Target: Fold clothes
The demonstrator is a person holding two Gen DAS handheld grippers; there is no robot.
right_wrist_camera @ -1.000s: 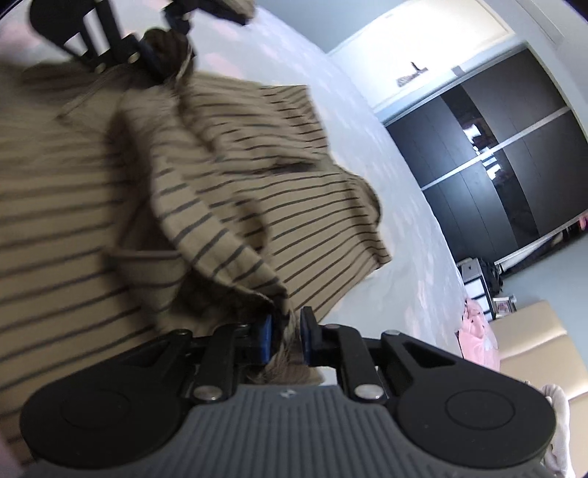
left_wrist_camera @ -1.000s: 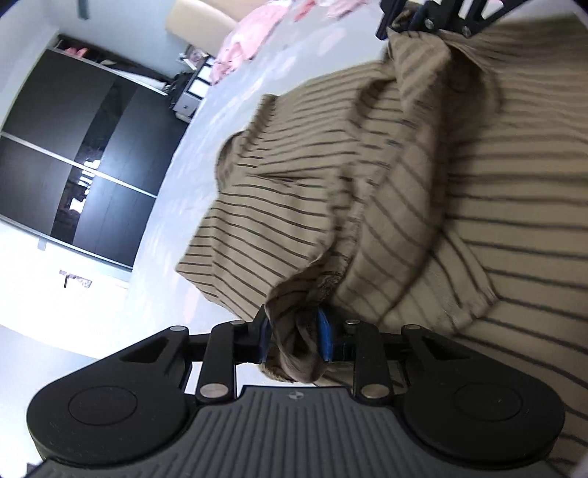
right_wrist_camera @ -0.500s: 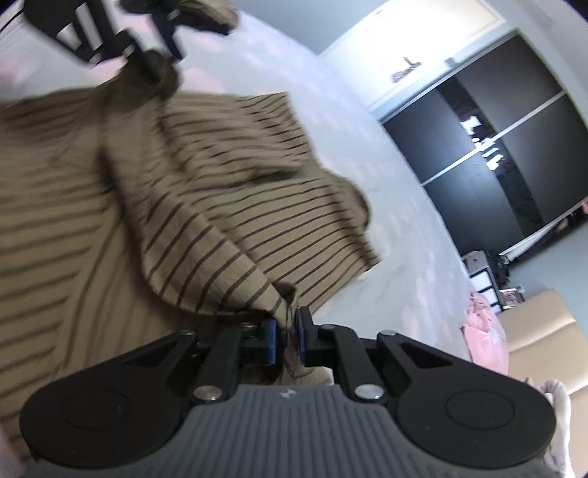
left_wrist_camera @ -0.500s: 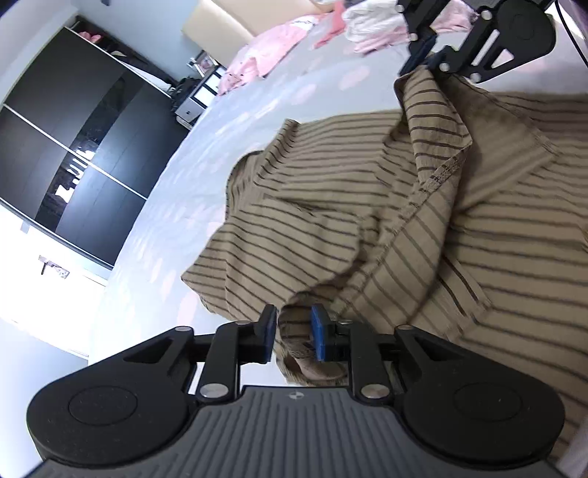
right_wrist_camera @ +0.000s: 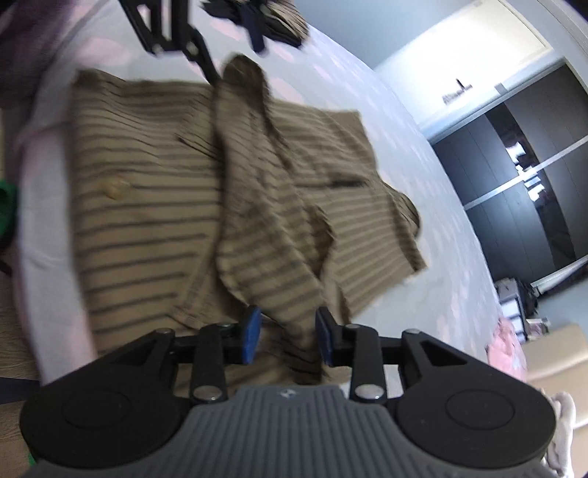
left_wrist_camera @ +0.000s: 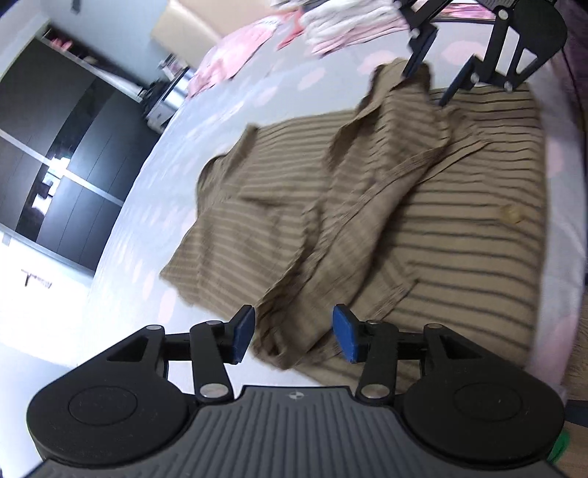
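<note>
**Both grippers wide, shirt lying half-folded on the bed**

Your left gripper (left_wrist_camera: 292, 338) stands wide, nothing pinched; brown cloth lies in the gap between the blue pads but isn't clamped. Your right gripper (right_wrist_camera: 288, 340) is the same: spread, with a fold of cloth between the pads, loose.

The shirt (left_wrist_camera: 459, 239), brown with dark stripes, lies spread on the bed (left_wrist_camera: 154, 257), not lifted. A long ridge of doubled cloth runs across it, from just ahead of your left gripper to just ahead of your right. That ridge is the long axis that matters: each gripper sits at one end of it, facing the other along it. The flatter striped panel lies to the right of the ridge from the left wrist and to the left of it from the right wrist.

Neither gripper is clearly nearer; both have an end of the ridge right at the pads.

View differences:
- Left wrist shows the pile of pink clothes (left_wrist_camera: 352, 22) at the far end of the bed and your right gripper over the shirt's far corner.
- Right wrist shows the shirt's far edge against the bed and a dark slit (right_wrist_camera: 345, 182) that could be a pocket; too blurred to say.
- Both views show a round pale button (right_wrist_camera: 117, 190) on the flat panel.

Judgement: a fold looks laid down and released. Whether more folds are due, I can't tell from this.
</note>
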